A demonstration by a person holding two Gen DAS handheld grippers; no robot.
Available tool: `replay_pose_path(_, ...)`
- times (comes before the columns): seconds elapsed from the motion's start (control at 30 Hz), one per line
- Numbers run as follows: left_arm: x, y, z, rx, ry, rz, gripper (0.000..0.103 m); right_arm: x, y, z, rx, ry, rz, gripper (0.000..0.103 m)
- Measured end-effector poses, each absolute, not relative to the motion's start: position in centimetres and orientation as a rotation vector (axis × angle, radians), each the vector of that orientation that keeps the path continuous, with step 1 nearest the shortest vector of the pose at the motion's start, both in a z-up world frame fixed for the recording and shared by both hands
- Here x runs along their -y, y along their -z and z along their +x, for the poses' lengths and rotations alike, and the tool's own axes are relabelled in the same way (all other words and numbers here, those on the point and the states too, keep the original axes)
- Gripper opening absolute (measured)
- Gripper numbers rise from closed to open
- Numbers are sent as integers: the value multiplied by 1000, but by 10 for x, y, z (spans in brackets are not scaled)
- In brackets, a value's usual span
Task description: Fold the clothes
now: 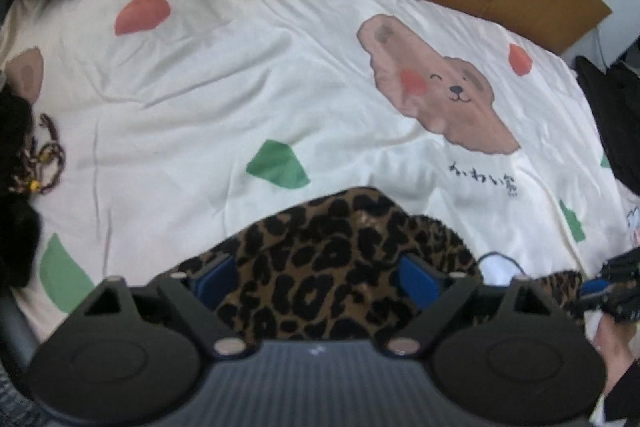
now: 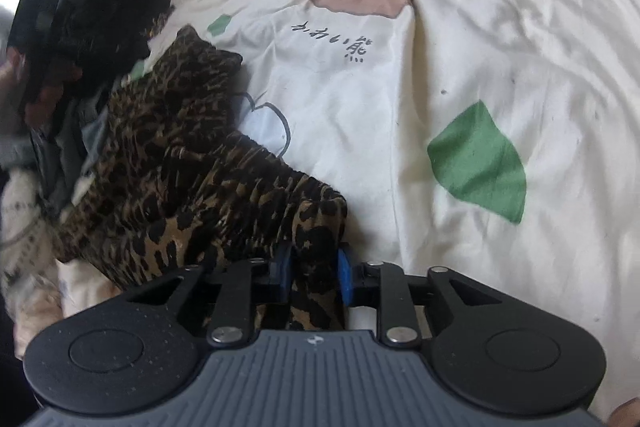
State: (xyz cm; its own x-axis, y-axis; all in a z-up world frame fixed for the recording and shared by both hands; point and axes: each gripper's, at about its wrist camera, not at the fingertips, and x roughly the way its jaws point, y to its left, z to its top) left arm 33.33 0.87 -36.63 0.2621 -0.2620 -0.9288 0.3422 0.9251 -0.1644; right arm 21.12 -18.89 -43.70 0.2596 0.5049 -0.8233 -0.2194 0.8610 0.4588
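Leopard-print garment (image 2: 192,179) spread on the bear-print sheet (image 2: 460,67), one bunched edge pinched between the nearly closed jaws of the right gripper (image 2: 316,275), another part draped between the wide-spread jaws of the left gripper (image 1: 320,275), nothing clamped there

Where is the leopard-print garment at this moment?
The leopard-print garment lies on the bear-print bedsheet, left in the right wrist view; the right gripper pinches its end.

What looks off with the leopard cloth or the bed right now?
The leopard-print garment lies bunched and creased, not flat. The right gripper pinches one edge; the left gripper is open around another part. The bear-print bedsheet is wrinkled. No tears or spills show.
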Motion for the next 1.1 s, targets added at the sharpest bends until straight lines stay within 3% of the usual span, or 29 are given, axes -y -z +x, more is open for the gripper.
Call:
replay_pose_path(0.13, -8, 363, 335, -1225, 409, 23, 101, 185, 431, 213, -1196, -495, 228, 75)
replay_pose_path(0.23, -8, 361, 337, -1218, 409, 16, 103, 187, 432, 214, -1202, -486, 224, 87)
replay_pose_path(0.5, -1, 367, 350, -1262, 416, 69, 103, 187, 436, 214, -1244, -476, 254, 93)
replay_pose_path(0.8, 15, 376, 358, -1272, 442, 120, 103, 183, 436, 215, -1276, -454, 230, 94)
replay_pose_path(1.1, 41, 386, 366, -1304, 527, 343, 101, 181, 436, 212, -1261, -493, 246, 94)
